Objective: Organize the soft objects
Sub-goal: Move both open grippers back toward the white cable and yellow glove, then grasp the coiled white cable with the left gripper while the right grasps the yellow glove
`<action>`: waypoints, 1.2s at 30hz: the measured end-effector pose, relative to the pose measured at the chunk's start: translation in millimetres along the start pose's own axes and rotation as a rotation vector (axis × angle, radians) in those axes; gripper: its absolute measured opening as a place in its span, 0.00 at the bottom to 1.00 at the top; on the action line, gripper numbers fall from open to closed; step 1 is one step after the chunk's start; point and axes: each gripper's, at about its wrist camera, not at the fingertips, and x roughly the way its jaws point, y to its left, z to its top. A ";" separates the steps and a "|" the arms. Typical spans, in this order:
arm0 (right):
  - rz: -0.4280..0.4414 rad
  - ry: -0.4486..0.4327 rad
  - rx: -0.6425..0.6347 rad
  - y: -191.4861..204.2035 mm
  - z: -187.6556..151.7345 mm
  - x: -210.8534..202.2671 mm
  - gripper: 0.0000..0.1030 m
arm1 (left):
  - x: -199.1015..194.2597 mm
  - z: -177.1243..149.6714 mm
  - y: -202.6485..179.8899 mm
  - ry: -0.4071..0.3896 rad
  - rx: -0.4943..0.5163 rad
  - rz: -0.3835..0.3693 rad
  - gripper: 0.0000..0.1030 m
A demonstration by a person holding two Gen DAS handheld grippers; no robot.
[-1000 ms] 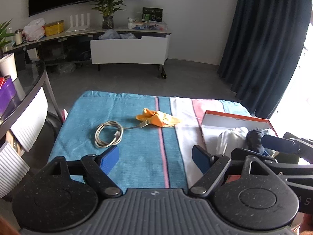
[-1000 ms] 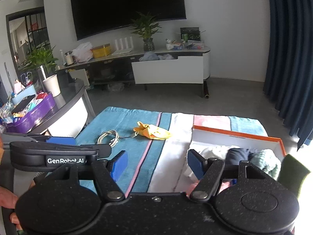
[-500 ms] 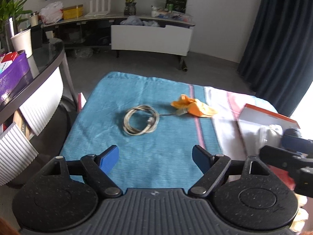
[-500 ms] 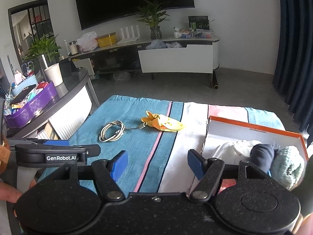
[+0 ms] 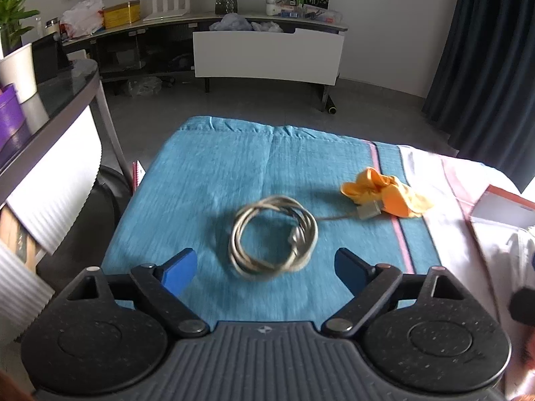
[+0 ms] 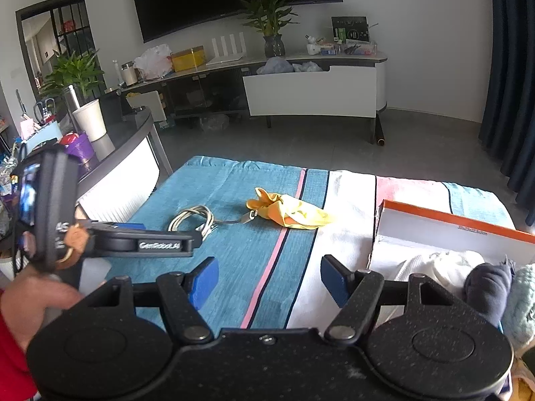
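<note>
A coiled grey-white cable (image 5: 272, 238) lies on the blue striped cloth (image 5: 214, 173), just ahead of my open, empty left gripper (image 5: 265, 269). Its plug end reaches a crumpled yellow cloth (image 5: 389, 193) to the right. In the right wrist view the cable (image 6: 194, 220) and the yellow cloth (image 6: 291, 212) lie ahead and left of my open, empty right gripper (image 6: 269, 282). An orange-rimmed white box (image 6: 451, 230) at the right holds a white cloth (image 6: 444, 267), a dark blue one (image 6: 488, 287) and a pale green one (image 6: 521, 300). The left gripper's body (image 6: 133, 242) shows at the left.
A curved dark table (image 6: 127, 133) with a purple bin, a white cup and plants stands at the left. A low TV cabinet (image 6: 311, 97) stands along the far wall across grey floor. Dark curtains (image 6: 511, 67) hang at the right.
My left gripper has swung left and moved forward, so the cable now lies straight ahead of it and close. The right gripper has shifted slightly; both stay open.
</note>
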 end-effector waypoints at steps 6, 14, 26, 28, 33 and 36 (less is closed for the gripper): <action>-0.002 0.008 0.002 -1.2 6.2 18.6 0.78 | 22.4 6.2 5.4 0.015 0.010 0.003 0.92; 0.003 0.015 0.005 -0.4 16.7 40.3 0.78 | 23.5 3.4 0.7 -0.040 0.062 -0.012 0.65; -0.018 0.052 -0.022 -0.5 39.5 96.5 0.78 | -7.2 12.2 16.5 -0.100 0.006 0.020 0.64; -0.030 0.066 -0.026 0.3 42.6 109.4 0.78 | -11.5 13.7 21.4 -0.105 -0.012 0.046 0.64; -0.034 0.080 -0.016 2.2 50.2 136.9 0.78 | -17.2 12.6 32.5 -0.096 -0.063 0.053 0.65; -0.055 0.101 -0.029 4.6 52.1 153.3 0.78 | -18.2 13.9 34.9 -0.095 -0.075 0.056 0.65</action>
